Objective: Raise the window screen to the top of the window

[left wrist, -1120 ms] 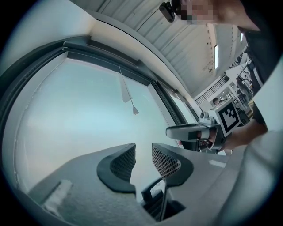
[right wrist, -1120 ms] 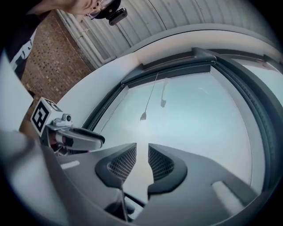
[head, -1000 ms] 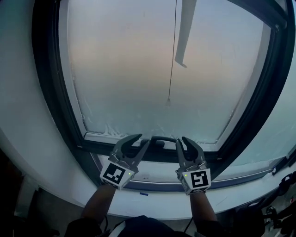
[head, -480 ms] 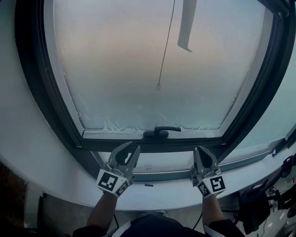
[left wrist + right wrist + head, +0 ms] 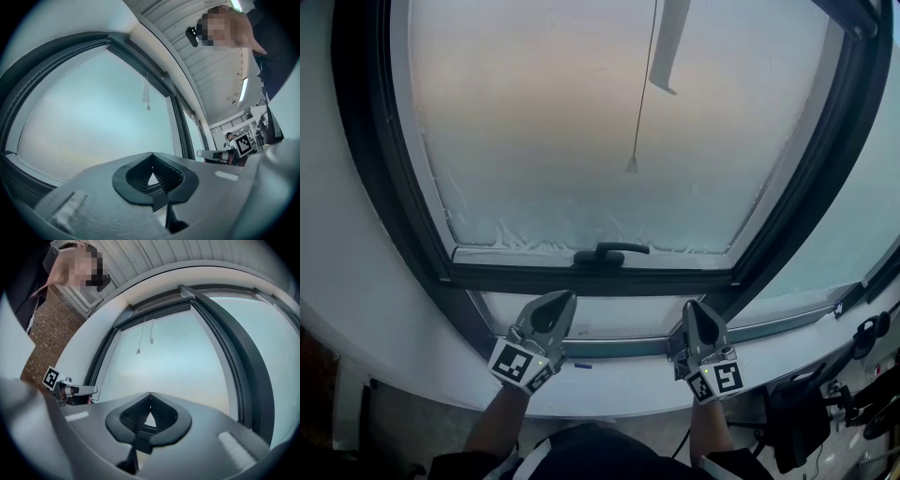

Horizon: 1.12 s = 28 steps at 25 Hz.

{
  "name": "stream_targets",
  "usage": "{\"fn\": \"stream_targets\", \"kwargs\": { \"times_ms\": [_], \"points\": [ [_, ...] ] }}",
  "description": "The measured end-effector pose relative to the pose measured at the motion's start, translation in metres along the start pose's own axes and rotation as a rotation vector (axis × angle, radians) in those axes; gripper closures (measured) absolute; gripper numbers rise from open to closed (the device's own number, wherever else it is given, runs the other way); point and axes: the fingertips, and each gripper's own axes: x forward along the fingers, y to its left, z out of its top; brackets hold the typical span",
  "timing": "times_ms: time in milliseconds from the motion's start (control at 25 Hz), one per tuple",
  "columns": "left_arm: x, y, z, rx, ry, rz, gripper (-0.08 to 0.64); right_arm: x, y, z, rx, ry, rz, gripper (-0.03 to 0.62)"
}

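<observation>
The pale frosted window screen (image 5: 581, 122) fills the dark frame, and a black handle (image 5: 609, 251) sits on its bottom bar. My left gripper (image 5: 565, 298) hangs below that bar, left of the handle, jaws shut on nothing. To the handle's right, my right gripper (image 5: 692, 307) is at the same height, also shut and empty. Neither touches the handle. In the left gripper view the left gripper (image 5: 152, 153) has its tips together before the screen (image 5: 84, 122). The right gripper (image 5: 150, 393) stands the same way before the screen (image 5: 187, 357) in its own view.
A thin pull cord (image 5: 632, 164) hangs down the middle of the screen, with a white wand (image 5: 666, 47) beside it. A white sill (image 5: 619, 380) runs under the grippers. Dark gear (image 5: 797, 412) sits low at the right. Brick wall (image 5: 47, 338) stands at the left.
Both grippers have dropped away from the handle to below the bottom bar and spread apart. Their jaws, open a second ago, have closed, the right one first.
</observation>
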Motion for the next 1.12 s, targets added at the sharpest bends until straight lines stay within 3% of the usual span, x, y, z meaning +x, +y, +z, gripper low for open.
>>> {"fn": "stream_targets", "kwargs": {
  "times_ms": [280, 480, 720, 1120],
  "points": [
    [0.012, -0.047, 0.001, 0.035, 0.009, 0.032, 0.555, -0.038, -0.021, 0.007, 0.019, -0.005, 0.058, 0.586],
    [0.006, -0.064, 0.002, 0.041, 0.015, 0.112, 0.555, -0.068, -0.053, 0.003, 0.068, -0.004, 0.05, 0.588],
    [-0.013, -0.092, -0.001, 0.036, 0.002, 0.208, 0.555, -0.1, -0.067, -0.011, 0.107, 0.017, 0.089, 0.588],
    [-0.063, -0.139, -0.028, 0.035, 0.081, 0.298, 0.555, -0.147, -0.074, -0.045, 0.186, 0.063, 0.13, 0.588]
  ]
}}
